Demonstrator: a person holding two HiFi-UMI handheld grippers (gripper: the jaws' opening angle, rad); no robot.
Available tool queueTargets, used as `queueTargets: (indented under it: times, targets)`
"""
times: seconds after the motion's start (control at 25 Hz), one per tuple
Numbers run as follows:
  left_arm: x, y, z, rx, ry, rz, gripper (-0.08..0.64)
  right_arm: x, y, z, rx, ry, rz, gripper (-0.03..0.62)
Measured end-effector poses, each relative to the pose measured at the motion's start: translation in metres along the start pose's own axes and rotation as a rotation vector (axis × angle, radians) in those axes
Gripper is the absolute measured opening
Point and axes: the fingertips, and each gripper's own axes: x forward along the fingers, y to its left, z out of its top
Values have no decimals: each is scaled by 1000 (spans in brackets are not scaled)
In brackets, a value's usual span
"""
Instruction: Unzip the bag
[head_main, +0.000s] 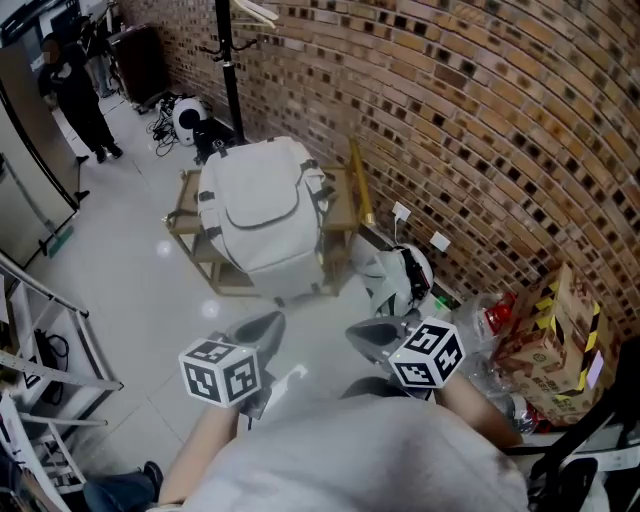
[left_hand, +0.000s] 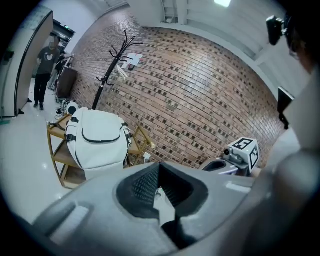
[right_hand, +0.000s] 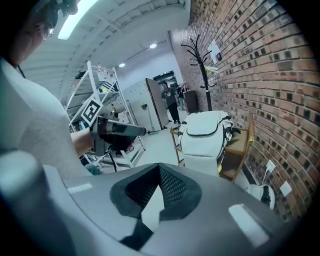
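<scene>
– Bag (head_main: 262, 215) stands upright on the wooden rack (head_main: 190, 222) at twelve o'clock, well apart from both tools. How do I start this well?
– Left gripper (head_main: 260, 330) and right gripper (head_main: 375, 338) are both pressed closed and empty, so part the fingers on the way in. Steady the fabric with one and pinch the zip pull with the other; the pull is too small to spot from here

Bag (head_main: 262, 215) zip pull, well ahead of both grippers, is too small to be made out. Rack (head_main: 186, 212) is mostly hidden behind the bag. Left gripper (head_main: 268, 322) and right gripper (head_main: 358, 336) are blurred in the head view. Shelf (head_main: 62, 370), left of the left gripper, is cut off by the edge.
</scene>
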Motion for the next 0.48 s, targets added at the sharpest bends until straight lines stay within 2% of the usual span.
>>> queueTargets:
  times: [0.28,0.48]
  targets:
    - [14,36,15,-43,-15,24,2,19,-43,35,-62,5,-8,-2]
    - [36,64,27,-65,-13,73,2,45,-82,58,-132,32,25,-2]
